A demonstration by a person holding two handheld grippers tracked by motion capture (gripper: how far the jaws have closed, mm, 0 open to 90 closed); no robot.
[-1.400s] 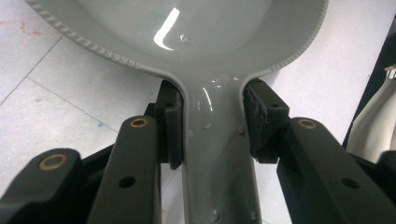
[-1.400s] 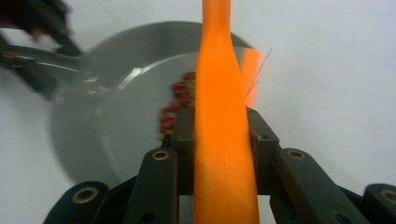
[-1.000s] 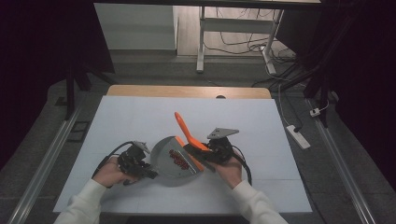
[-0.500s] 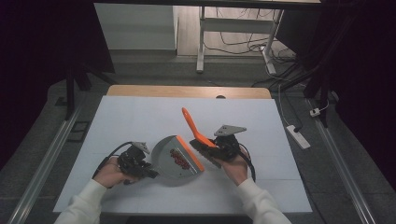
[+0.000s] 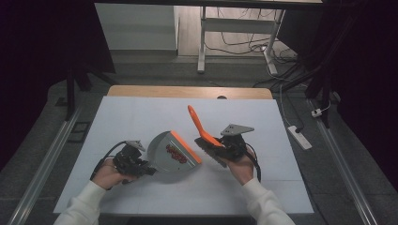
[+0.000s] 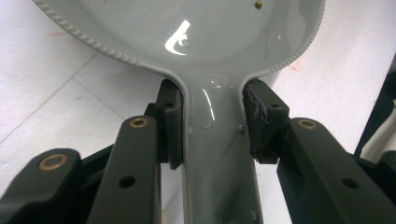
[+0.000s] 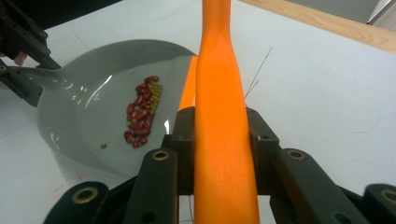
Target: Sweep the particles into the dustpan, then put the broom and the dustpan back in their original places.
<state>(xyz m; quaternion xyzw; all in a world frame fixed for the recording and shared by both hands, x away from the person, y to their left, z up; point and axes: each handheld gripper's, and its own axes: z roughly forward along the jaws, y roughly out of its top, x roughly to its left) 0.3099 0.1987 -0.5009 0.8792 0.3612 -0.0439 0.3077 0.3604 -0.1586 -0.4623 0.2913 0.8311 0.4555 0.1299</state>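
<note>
**Brush held just clear of the dustpan lip, beans already in the pan**

The right gripper [image 5: 217, 145] has its fingers [image 7: 184, 140] pinching the orange handle of the brush [image 5: 199, 125], one pad on each flat side. In the right gripper view the handle's long axis runs straight out between the pads; from above it slants up and away toward the far side of the bench [image 5: 141, 112], with the dark bristles low by the hand. The left gripper [image 5: 141, 165] has its fingers [image 6: 170, 126] pressed on the narrow grey handle of the dustpan [image 5: 166, 151], whose bowl opens toward the right hand.

The pan's orange lip faces the bristles, just beside them, so the right hand is the nearer one for any further sweep: the stroke would run leftward across that lip. A small heap of red and green beans [image 7: 142, 109] lies inside the bowl, with one stray green one nearer the rim.

No brand, label or legible writing shows on brush, pan or bench.
</note>
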